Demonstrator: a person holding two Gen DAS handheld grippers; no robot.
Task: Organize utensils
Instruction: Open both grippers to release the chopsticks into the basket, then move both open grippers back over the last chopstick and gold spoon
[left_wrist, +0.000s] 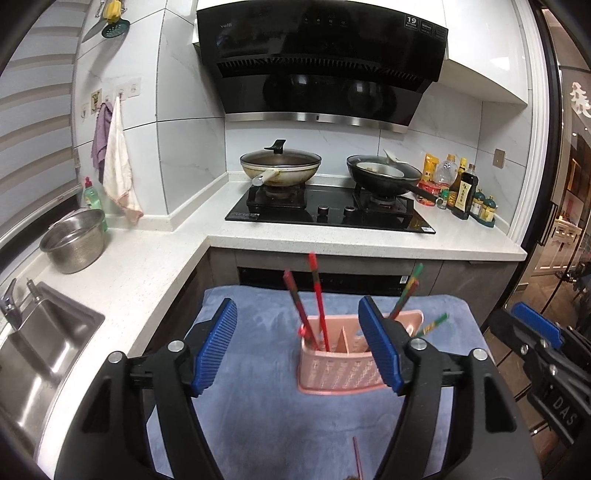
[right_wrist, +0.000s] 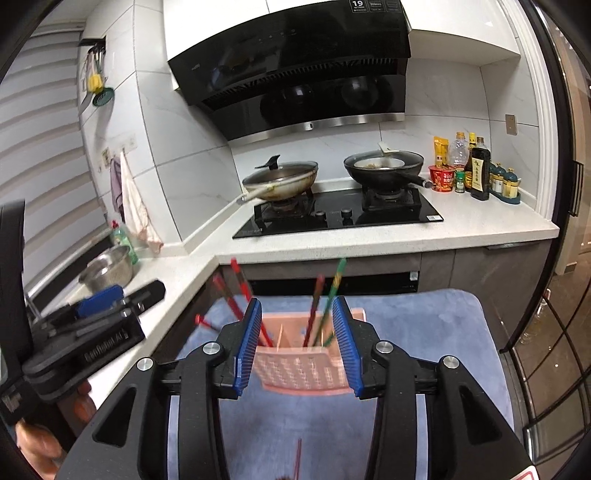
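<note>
Chopsticks (left_wrist: 317, 295) stand in pink holder (left_wrist: 332, 369) on blue mat (left_wrist: 258, 424); one stray stick (left_wrist: 357, 458) lies near us. Both claws released, empty: left claw (left_wrist: 297, 347), right claw (right_wrist: 297, 345). We judge: fetch stray, pinch mid-shaft, drop upright

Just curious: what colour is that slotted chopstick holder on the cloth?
Pale pink chopstick holder, clearest in the left wrist view.

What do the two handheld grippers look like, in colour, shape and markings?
Both the left gripper and the right gripper are black plastic with angular, triangular-cutout arms, silver round pivot bolts and ribbed blue pads on the fingers. Each body carries pale lettering, only partly readable.
</note>
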